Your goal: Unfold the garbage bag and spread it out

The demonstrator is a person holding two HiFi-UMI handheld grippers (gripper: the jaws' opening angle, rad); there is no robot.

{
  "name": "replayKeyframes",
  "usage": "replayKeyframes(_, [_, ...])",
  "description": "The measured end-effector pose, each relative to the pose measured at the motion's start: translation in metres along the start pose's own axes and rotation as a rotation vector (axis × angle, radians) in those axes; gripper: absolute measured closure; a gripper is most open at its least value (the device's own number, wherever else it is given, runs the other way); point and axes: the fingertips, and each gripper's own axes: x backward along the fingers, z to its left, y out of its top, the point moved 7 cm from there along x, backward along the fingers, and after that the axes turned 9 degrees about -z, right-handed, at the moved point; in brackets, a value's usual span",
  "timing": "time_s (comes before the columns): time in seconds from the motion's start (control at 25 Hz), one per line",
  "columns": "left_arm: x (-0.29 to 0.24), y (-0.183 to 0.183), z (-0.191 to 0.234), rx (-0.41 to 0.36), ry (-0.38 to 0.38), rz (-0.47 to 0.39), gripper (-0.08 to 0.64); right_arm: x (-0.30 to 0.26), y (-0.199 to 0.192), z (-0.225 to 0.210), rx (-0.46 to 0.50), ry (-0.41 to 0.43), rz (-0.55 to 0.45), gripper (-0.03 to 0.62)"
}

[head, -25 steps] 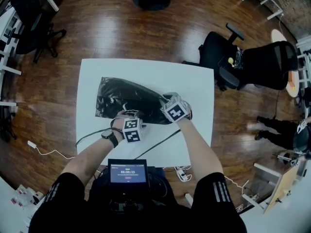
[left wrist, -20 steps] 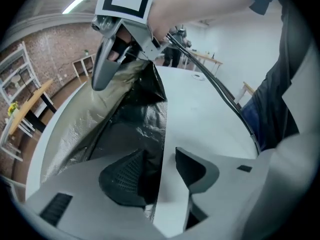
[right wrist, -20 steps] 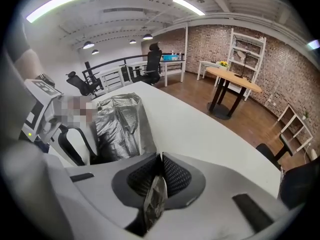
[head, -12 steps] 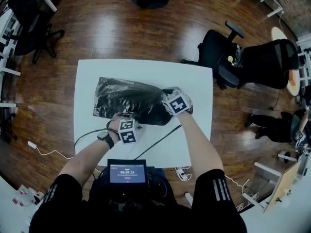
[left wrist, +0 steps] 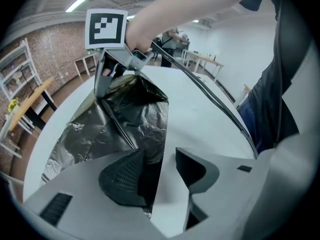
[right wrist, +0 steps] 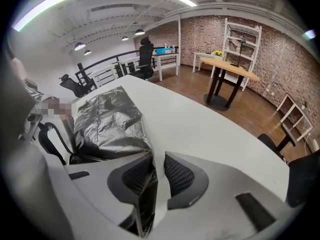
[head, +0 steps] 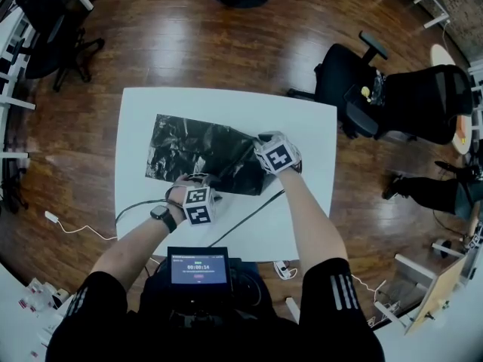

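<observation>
A black garbage bag (head: 200, 153) lies crumpled and partly spread on the white table (head: 302, 119). My left gripper (head: 195, 183) is at the bag's near edge. In the left gripper view the bag's (left wrist: 125, 114) straight edge runs between the jaws of that gripper (left wrist: 160, 156), which is shut on the film. My right gripper (head: 262, 151) is at the bag's right end and shows in the left gripper view as well (left wrist: 102, 91). In the right gripper view its jaws (right wrist: 157, 166) are opening, with bag film (right wrist: 110, 121) hanging between them against one pad.
Black cables (head: 249, 213) trail across the table's near half to both grippers. A small screen (head: 198, 266) sits at the person's chest. Black office chairs (head: 392, 96) stand right of the table, another chair (head: 45, 29) at the far left, all on wooden floor.
The right gripper has shifted slightly farther along the table with the bag's right end. The bag lies a little flatter and wider. The left gripper has barely moved.
</observation>
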Motion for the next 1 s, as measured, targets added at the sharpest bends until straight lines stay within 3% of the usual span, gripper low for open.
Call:
replayKeyframes(0.32, [-0.001,-0.002,0.001,0.007,0.016,-0.013,0.348,0.027,-0.001,-0.002,-0.104,0.033,-0.108,0.465])
replayKeyframes(0.4, [-0.001,-0.002,0.001,0.005,0.018,-0.015,0.348,0.037,0.0,-0.002,-0.137,0.042,-0.128,0.417])
replayKeyframes(0.48, [-0.001,-0.003,-0.001,0.005,0.019,-0.018,0.348,0.046,-0.002,-0.003,-0.209,0.041,-0.152,0.385])
replayKeyframes(0.6, [-0.002,-0.004,-0.002,0.015,0.021,-0.027,0.348,0.053,-0.012,-0.012,-0.398,0.076,-0.206,0.382])
replayKeyframes(0.76, [0.0,-0.004,-0.003,0.018,0.026,-0.028,0.348,0.038,-0.031,-0.022,-0.524,0.126,-0.15,0.368])
replayKeyframes(0.88, [-0.001,-0.003,-0.003,0.011,0.03,-0.021,0.35,0.025,-0.037,-0.026,-0.493,0.123,-0.09,0.368])
replayKeyframes(1.0, [0.003,-0.001,-0.003,-0.015,0.04,-0.018,0.348,0.018,-0.034,-0.025,-0.366,0.101,-0.017,0.37])
